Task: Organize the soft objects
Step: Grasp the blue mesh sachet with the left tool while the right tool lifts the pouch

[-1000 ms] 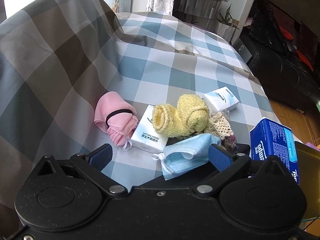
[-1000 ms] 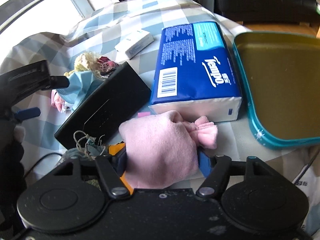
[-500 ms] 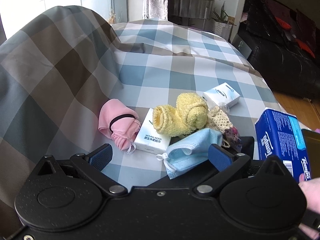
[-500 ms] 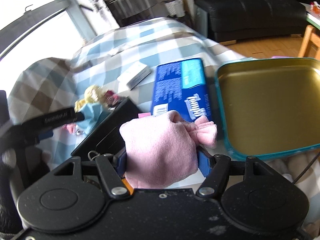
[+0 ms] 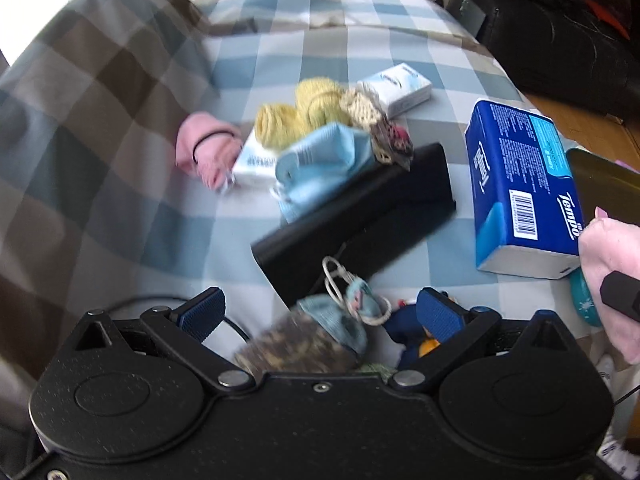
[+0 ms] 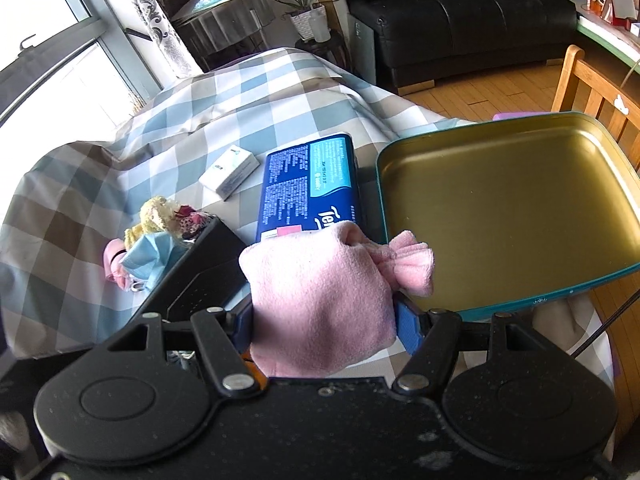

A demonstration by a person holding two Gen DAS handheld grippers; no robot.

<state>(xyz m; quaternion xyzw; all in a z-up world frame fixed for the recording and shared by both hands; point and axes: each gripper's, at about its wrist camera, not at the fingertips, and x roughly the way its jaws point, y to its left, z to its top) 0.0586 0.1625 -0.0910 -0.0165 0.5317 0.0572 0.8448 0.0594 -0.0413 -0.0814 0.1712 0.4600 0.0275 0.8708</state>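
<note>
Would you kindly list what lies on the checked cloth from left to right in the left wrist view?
Pink pouch with a black band → yellow knitted roll → small white tissue pack → blue tissue pack → pink pouch in the right tool.

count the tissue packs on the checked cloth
3: big blue pack beside the tin tray; small white pack farther back; white pack under the yellow sock. Others may be hidden.

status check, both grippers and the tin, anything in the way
Right gripper shut on pink pouch, beside the tin. Left gripper open, nothing held, above camo pouch. Tin bare inside; blue tissue pack alongside, not blocking.
</note>
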